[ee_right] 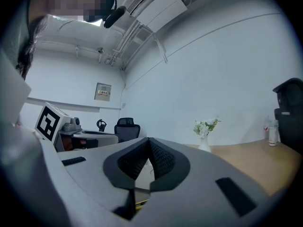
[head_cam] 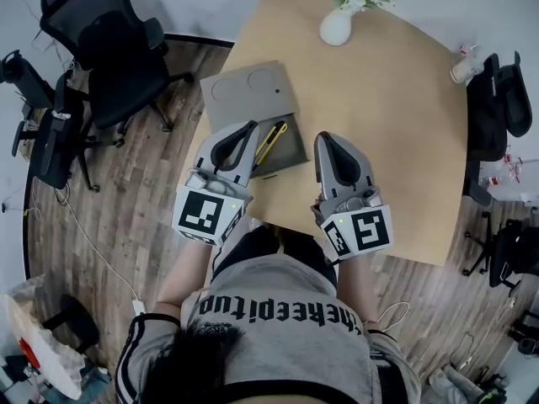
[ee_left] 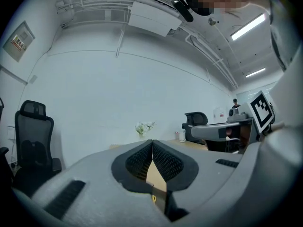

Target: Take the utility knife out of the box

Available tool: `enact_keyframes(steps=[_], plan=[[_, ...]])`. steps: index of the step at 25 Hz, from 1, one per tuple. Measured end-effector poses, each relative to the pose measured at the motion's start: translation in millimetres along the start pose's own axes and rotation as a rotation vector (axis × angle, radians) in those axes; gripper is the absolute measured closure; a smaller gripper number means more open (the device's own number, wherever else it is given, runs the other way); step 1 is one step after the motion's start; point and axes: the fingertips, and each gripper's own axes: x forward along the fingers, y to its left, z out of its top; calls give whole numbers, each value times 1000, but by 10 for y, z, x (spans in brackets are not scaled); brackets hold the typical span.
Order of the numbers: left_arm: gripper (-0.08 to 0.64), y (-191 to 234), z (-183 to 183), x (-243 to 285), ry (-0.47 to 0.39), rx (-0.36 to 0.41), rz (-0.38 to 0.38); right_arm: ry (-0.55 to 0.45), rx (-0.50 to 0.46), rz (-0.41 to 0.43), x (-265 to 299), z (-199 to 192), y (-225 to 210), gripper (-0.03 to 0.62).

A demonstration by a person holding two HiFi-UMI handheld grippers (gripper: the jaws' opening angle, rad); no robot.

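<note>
The yellow-and-black utility knife (head_cam: 271,141) lies in the shallow grey box (head_cam: 290,151) near the table's front edge, and the box's lid (head_cam: 248,87) is folded back flat behind it. My left gripper (head_cam: 250,127) (ee_left: 152,141) is shut and empty. Its tips are over the box's left side, just left of the knife. My right gripper (head_cam: 324,136) (ee_right: 148,139) is also shut and empty, and it hovers over bare table just right of the box. Both point level, away from me.
A white vase of flowers (head_cam: 337,23) (ee_right: 204,137) stands at the far side of the wooden table (head_cam: 387,124). A small bottle (head_cam: 461,70) is at the right edge. Black office chairs stand left (head_cam: 109,49) and right (head_cam: 497,99) of the table.
</note>
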Motion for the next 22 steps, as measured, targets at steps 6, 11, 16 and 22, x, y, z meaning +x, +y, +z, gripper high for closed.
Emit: enact_keyframes(steps=[6,11,16,22], plan=[[541,-37,-157,137,40,-12,-61,23,2,-37,24,-72,-72,588],[541,-75,-332,219,88,-19,-103,46,13,-60,25,-168,-99,588],[541,-75,-525,299,143,-19,-119,68,24,-74,31,-250,-117,587],[541,-46,-838,400,232,-43,-129,90,37,-92,30,-337,-171,587]])
